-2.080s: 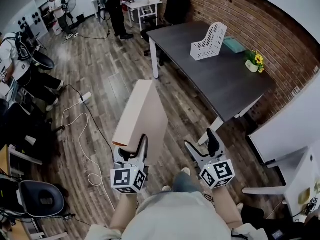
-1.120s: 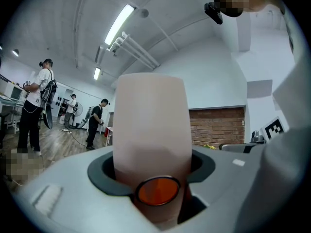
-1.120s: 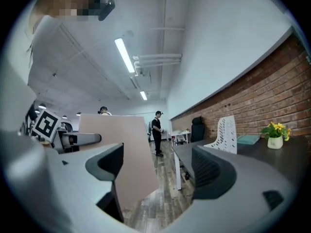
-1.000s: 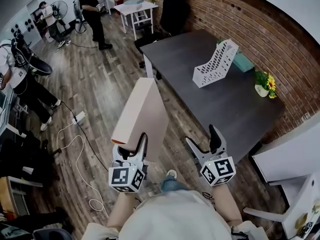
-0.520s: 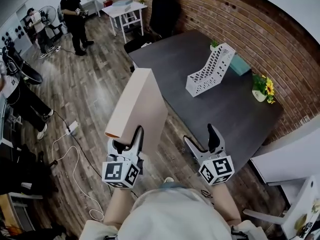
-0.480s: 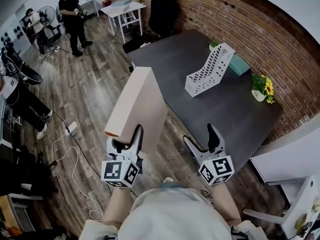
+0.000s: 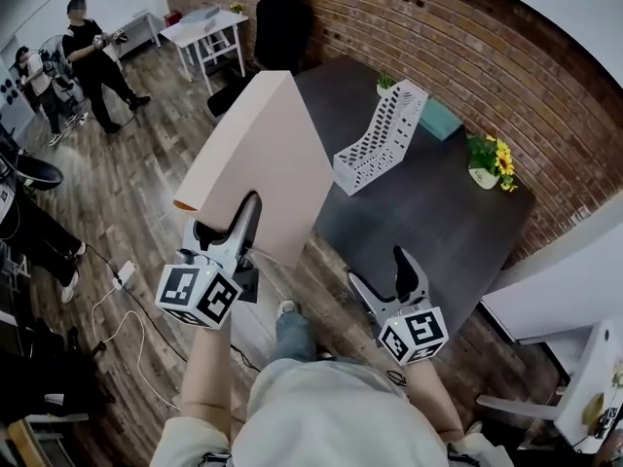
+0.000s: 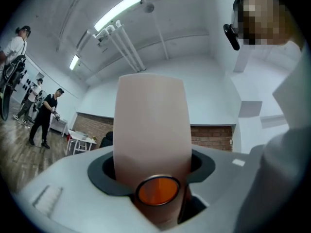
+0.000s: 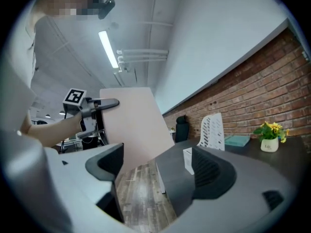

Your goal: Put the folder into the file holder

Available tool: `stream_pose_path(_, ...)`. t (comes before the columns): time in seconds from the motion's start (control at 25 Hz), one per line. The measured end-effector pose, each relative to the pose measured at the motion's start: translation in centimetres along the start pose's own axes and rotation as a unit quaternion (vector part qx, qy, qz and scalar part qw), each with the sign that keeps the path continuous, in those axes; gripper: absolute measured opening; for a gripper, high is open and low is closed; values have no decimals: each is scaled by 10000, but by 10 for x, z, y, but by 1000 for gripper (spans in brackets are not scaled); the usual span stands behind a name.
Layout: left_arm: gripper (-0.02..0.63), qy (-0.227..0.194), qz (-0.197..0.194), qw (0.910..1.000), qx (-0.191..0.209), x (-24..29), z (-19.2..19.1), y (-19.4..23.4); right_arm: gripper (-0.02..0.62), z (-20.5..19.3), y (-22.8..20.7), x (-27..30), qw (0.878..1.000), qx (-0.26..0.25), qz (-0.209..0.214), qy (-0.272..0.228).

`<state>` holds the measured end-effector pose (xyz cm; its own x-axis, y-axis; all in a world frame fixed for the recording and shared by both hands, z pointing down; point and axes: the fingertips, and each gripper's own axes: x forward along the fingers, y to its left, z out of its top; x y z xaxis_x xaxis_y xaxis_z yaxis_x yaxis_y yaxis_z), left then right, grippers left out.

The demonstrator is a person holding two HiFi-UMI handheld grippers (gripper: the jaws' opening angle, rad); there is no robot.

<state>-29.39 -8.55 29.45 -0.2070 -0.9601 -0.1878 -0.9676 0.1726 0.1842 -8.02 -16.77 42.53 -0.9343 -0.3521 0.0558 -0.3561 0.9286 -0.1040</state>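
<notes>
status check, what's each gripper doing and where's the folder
Left gripper shut on tall pale-pink box folder, held upright. Right gripper open, empty. White perforated file holder ahead on dark desk; nothing seen in the way.

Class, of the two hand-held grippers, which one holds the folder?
The left hand-held gripper: its jaws clamp the pink folder, while the right hand-held gripper stands open and empty.

Matt card folder (image 7: 258,163), perforated plastic file holder (image 7: 375,144), matt table (image 7: 428,224), rough brick wall (image 7: 467,47)
</notes>
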Motion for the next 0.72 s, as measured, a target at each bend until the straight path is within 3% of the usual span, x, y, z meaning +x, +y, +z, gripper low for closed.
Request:
stream_pose_path(0.36,273,-347,-874,9952,-267,109,34,-7,408,5,-57,22,9973,123,-703,-145)
stream_pose_path(0.72,273,-276,-1606,9864,-228,211,29,-18,408,23,-108,51,9893,157,-1431,-251)
